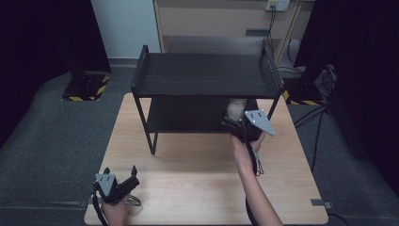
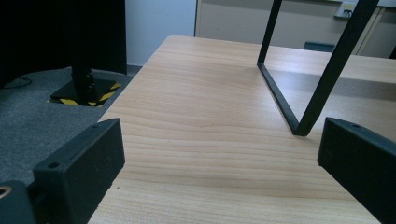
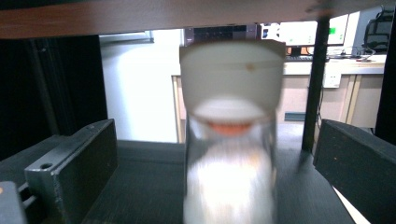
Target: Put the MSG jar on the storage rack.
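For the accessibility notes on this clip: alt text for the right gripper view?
A blurred clear jar with a white lid stands on the rack's dark lower shelf, between the right gripper's open black jaws, apart from both.

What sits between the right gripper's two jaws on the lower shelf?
A clear jar with a white lid stands upright between the open jaws of the right gripper, with a gap on each side, on the black rack's lower shelf. The right gripper view shows it.

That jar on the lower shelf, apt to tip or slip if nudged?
Probably tippy: the jar stands tall and narrow under a wide white lid. Its clear wall looks smooth, so likely slippery and perhaps breakable. The right claw stands open around it, not gripping.
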